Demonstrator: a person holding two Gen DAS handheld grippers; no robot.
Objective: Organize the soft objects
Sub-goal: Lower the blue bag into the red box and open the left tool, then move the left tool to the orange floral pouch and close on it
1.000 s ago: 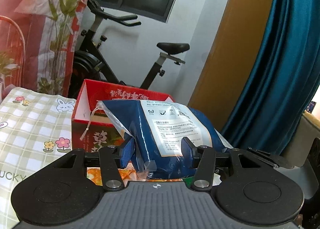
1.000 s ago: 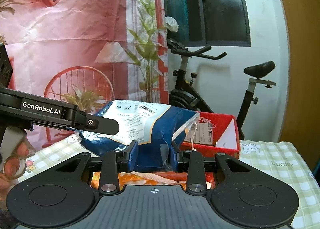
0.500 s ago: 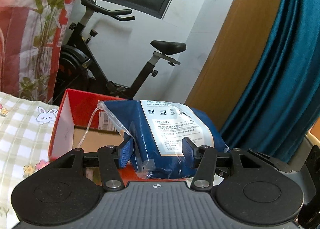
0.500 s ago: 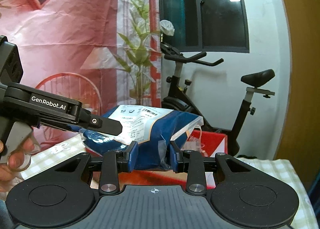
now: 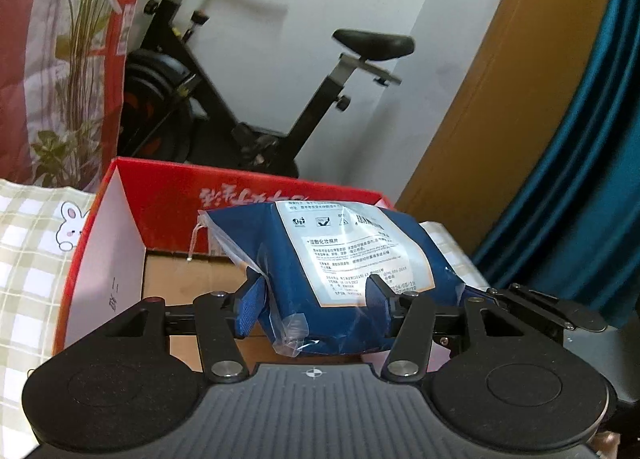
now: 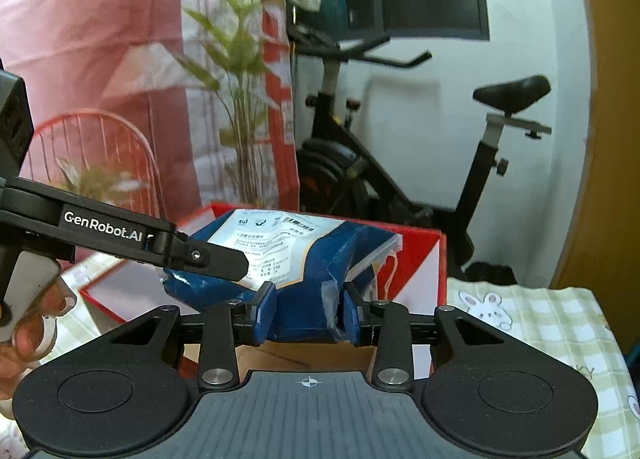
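Left gripper (image 5: 314, 293) fingers clenched on one end of the blue packet (image 5: 344, 259); right gripper (image 6: 308, 309) fingers clenched on the other end. Packet held aloft over the open red box (image 5: 120, 219). Box sits on the checked-cloth bench (image 6: 552, 323).

The open box (image 5: 168, 215) served as the landmark, standing on the cloth-covered table (image 5: 28, 259) at its far edge. Above the box's opening hung the packet (image 5: 340, 259), held between the left tongs (image 5: 316, 299) at one end and the right tongs (image 6: 308, 315) at the other, with the left tongs (image 6: 200, 255) reaching in from the box's left in the right wrist view. Behind the box stood the exercise bike (image 5: 256, 99). Left of the box and behind it hung the printed backdrop (image 6: 120, 79). Right of the box in the left wrist view hung the curtain (image 5: 580, 179).
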